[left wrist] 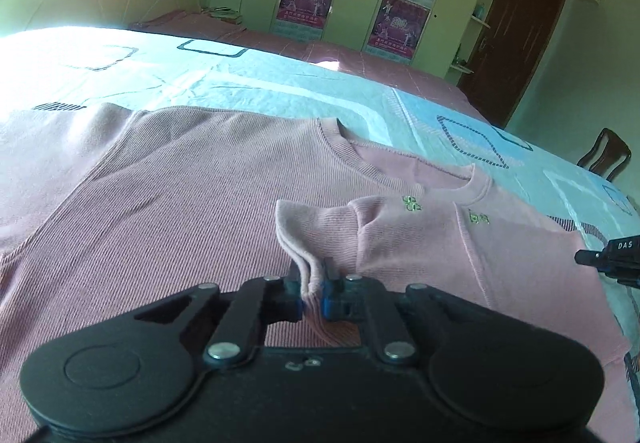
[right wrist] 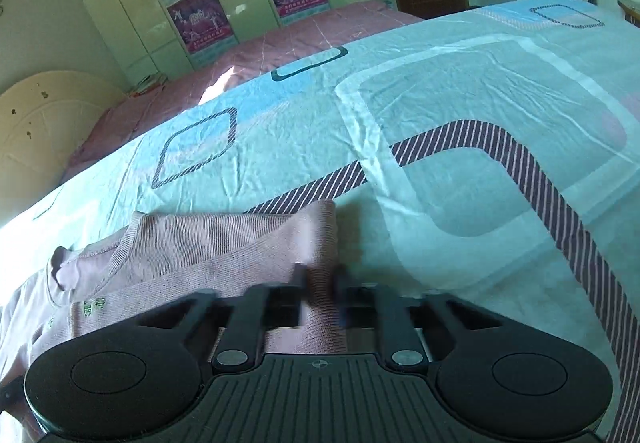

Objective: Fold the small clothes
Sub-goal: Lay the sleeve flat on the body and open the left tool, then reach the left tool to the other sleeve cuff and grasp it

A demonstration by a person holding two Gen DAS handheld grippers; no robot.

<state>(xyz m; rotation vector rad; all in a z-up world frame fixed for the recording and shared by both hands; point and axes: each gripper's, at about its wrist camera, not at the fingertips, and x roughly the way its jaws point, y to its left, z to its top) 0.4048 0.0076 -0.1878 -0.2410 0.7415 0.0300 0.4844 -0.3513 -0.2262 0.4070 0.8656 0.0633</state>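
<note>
While the left gripper point(left wrist: 312, 285) is clamped on a pinched hem fold of the pink top point(left wrist: 160, 203) spread on the bedsheet point(left wrist: 280, 83), the blurred right gripper point(right wrist: 320, 283) straddles its edge, jaw state indeterminate; judged mid-fold, next requiring carry-over.

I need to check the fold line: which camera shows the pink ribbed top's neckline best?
The left wrist view. There the pink ribbed top lies spread on the patterned turquoise bedsheet, its ribbed collar open and sharp beyond the left gripper, which pinches a fold. The right wrist view shows only a collar edge at the far left.
</note>
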